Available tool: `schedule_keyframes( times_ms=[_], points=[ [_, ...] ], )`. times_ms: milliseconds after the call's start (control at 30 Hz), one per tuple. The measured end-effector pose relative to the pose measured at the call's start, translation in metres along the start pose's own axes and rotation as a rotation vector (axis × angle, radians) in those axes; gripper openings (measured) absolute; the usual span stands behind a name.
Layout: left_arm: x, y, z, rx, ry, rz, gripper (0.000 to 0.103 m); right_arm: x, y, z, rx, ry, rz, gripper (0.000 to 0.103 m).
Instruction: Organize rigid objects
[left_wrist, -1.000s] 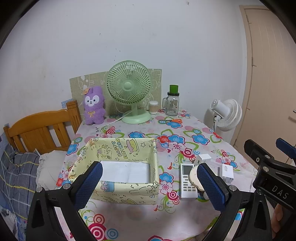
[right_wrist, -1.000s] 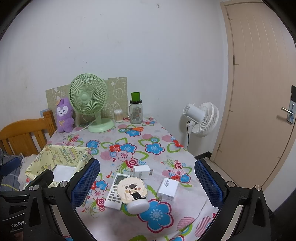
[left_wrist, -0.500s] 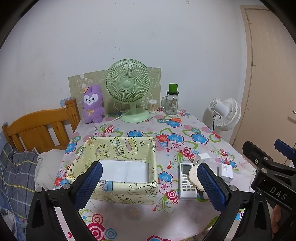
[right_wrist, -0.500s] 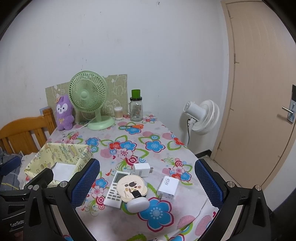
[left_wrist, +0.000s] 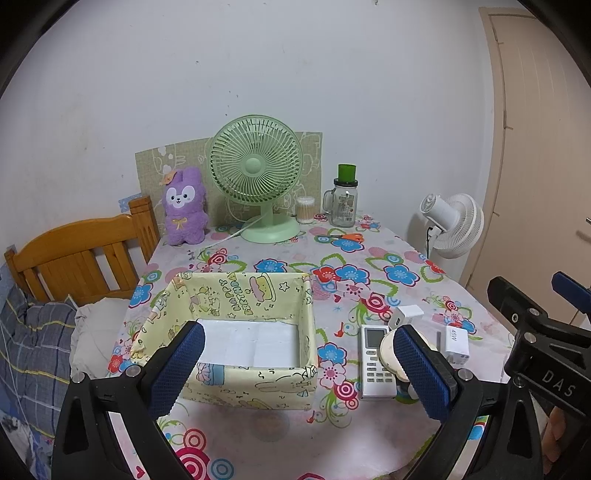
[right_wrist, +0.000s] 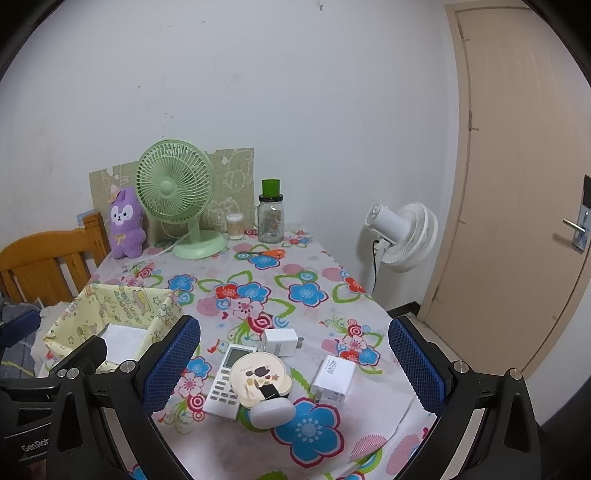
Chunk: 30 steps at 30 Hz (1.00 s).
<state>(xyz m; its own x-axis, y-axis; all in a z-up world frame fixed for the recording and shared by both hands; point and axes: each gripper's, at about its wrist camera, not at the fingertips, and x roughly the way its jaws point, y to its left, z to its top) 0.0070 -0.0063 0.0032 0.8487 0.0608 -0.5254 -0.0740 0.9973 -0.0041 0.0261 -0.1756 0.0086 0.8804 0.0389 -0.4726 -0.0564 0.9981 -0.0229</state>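
A yellow cartoon-print box (left_wrist: 243, 386) (right_wrist: 122, 299) stands open on the flowered table, only a white sheet on its floor. To its right lie a white remote (left_wrist: 375, 360) (right_wrist: 225, 384), a round cream compact (right_wrist: 258, 378) partly on top of the remote, a white oval case (right_wrist: 272, 412), a small white plug (right_wrist: 280, 341) (left_wrist: 406, 315) and a 45W charger (right_wrist: 332, 378) (left_wrist: 456, 339). My left gripper (left_wrist: 299, 373) hangs open above the box's near wall. My right gripper (right_wrist: 295, 369) is open, high over the cluster of small items.
At the back of the table stand a green desk fan (left_wrist: 258, 173), a purple plush (left_wrist: 184, 206), a jar with a green lid (left_wrist: 345, 201), a cotton-swab tub (left_wrist: 304, 209) and orange scissors (left_wrist: 345, 237). A wooden chair (left_wrist: 77, 258) is left, a white floor fan (right_wrist: 402, 236) and door (right_wrist: 517, 184) right.
Both grippers have risen and tilted slightly, so the table sits lower in each view. Nothing on the table has moved, and both stay open.
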Motion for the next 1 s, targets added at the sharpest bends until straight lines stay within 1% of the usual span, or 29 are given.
schedule_keyframes(
  times_ms=[300, 500, 633, 1000],
  points=[
    [0.014, -0.003, 0.003, 0.000, 0.018, 0.008, 0.103, 0.012, -0.004, 0.002, 0.001, 0.018, -0.004, 0.103],
    [0.028, -0.011, 0.002, -0.001, 0.049, -0.005, 0.103, 0.022, -0.010, 0.004, 0.005, 0.024, 0.004, 0.102],
    [0.038, -0.020, 0.000, 0.000, 0.070, -0.021, 0.103, 0.031, -0.014, 0.002, -0.001, 0.043, 0.008, 0.098],
    [0.064, -0.056, -0.012, 0.004, 0.135, -0.060, 0.102, 0.060, -0.037, -0.011, -0.003, 0.104, 0.006, 0.095]
  ],
)
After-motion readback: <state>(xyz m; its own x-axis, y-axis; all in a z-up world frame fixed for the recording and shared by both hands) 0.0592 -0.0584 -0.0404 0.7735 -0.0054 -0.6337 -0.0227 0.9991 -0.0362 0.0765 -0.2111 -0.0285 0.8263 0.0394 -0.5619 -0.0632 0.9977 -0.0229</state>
